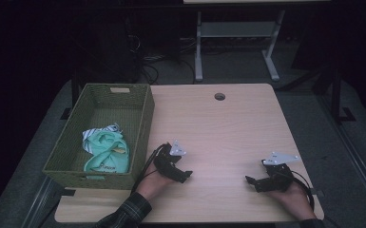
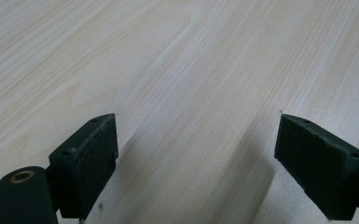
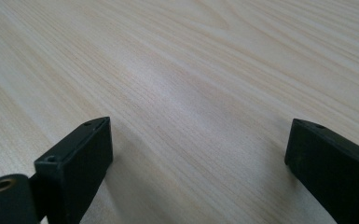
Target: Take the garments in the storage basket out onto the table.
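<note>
A green woven basket (image 1: 140, 124) stands at the table's left side, with a mint-green cloth (image 1: 107, 152) and a striped piece bunched in its near half. My left gripper (image 1: 186, 175) rests low over the wooden table (image 1: 218, 128) just right of the basket, held by a hand in a plaid sleeve. Its jaws stand wide apart with bare wood between them (image 2: 196, 154). My right gripper (image 1: 250, 181) sits near the table's front right, pointing left. It too is open over bare wood (image 3: 198, 158).
A round cable hole (image 1: 219, 96) is in the table's far edge. Beyond the table stands a white table frame (image 1: 235, 42) on a dark floor, with cables (image 1: 147, 61) at the back left.
</note>
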A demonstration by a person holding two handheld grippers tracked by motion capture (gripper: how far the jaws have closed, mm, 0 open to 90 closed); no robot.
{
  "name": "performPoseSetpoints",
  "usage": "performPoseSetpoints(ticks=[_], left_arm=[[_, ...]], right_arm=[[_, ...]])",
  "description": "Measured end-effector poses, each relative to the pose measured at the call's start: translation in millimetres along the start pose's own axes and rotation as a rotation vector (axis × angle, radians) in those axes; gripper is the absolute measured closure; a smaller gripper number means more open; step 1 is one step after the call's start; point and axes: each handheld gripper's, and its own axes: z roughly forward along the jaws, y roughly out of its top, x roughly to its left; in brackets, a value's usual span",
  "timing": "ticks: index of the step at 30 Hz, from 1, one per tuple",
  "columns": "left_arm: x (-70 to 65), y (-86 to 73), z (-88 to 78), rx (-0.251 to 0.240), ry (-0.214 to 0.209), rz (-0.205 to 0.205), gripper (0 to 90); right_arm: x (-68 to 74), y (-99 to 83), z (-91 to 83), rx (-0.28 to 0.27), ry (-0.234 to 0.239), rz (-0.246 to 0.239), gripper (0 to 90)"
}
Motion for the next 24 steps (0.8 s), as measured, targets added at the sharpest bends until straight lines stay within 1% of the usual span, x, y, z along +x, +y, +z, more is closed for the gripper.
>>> performPoseSetpoints(ticks=[1,5,7,10,12,18,19,24], left_arm=[[0.5,1.0,-0.8,-0.002,-0.001,-0.005,12.8],[2.6,3.6,-4.7,-0.003,-0.001,-0.001,12.7],[3.7,4.4,-8.6,-0.012,0.007,-0.006,12.9],[3.7,5.8,-10.8,-0.013,0.001,-0.015,12.9],[3.7,6.9,-11.5,-0.012,0.012,-0.006,12.9],[5.3,8.0,-13.1,-0.01,0.006,-0.014,13.0],[4.9,8.6,-13.9,-0.01,0.004,-0.011,12.9],[3.7,10.5,-14.7,-0.003,0.002,-0.003,12.9]], right_arm=[[0.0,0.0,0.0,0.0,0.0,0.0,7.1],[0.0,0.0,0.0,0.0,0.0,0.0,7.1],[0.0,0.0,0.0,0.0,0.0,0.0,7.1],[-0.1,0.0,0.0,0.0,0.0,0.0,7.1],[-0.1,0.0,0.0,0.0,0.0,0.0,7.1],[-1.0,0.7,0.8,0.001,0.007,-0.001,5.6],[-0.6,1.3,1.4,0.008,0.009,-0.004,4.2],[-0.6,1.5,2.0,0.01,0.007,-0.005,3.1]])
